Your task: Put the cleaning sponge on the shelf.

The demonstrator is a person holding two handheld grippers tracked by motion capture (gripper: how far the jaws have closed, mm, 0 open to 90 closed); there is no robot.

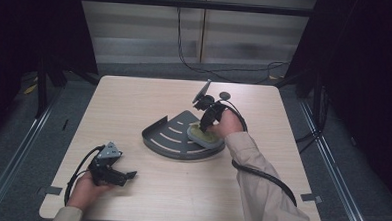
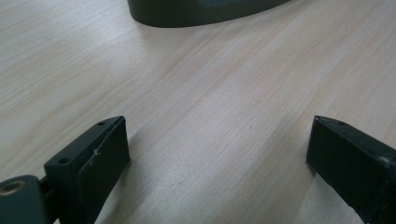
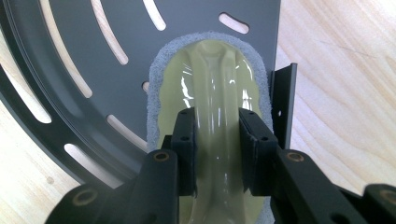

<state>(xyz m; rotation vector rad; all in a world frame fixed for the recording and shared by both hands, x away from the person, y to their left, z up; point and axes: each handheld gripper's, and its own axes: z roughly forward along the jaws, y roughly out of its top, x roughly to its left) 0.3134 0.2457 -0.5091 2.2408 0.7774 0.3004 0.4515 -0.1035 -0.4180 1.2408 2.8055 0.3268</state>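
Right gripper (image 1: 203,125) is over the dark grey tray (image 1: 162,139) near the middle of the table (image 1: 134,98), pointing down. Its jaws are clamped on the raised handle of a pale yellow-green scrubber (image 1: 205,137) w/ a grey felt-like pad underneath. In the right gripper view the handle ridge of the scrubber (image 3: 215,93) runs straight up btwn the two black pads (image 3: 187,140), both pressing its sides, gripper (image 3: 217,154) closed around it. Scrubber lies flat on the tray (image 3: 93,37), at the tray's right part, close to its straight upright wall. Tray is fan-shaped w/ curved slots; wood shows thru the slots.

Left gripper (image 1: 126,176) rests low at the front left of the table, held in the person's left hand (image 1: 83,188), well apart from the tray. Left gripper view: gripper (image 2: 219,154) w/ jaws spread wide, nothing btwn them, just bare table (image 2: 210,93); curved edge of the tray (image 2: 196,11) at the top of that view

Right hand (image 1: 228,123) holds its gripper from behind, sleeve coming in from bottom right
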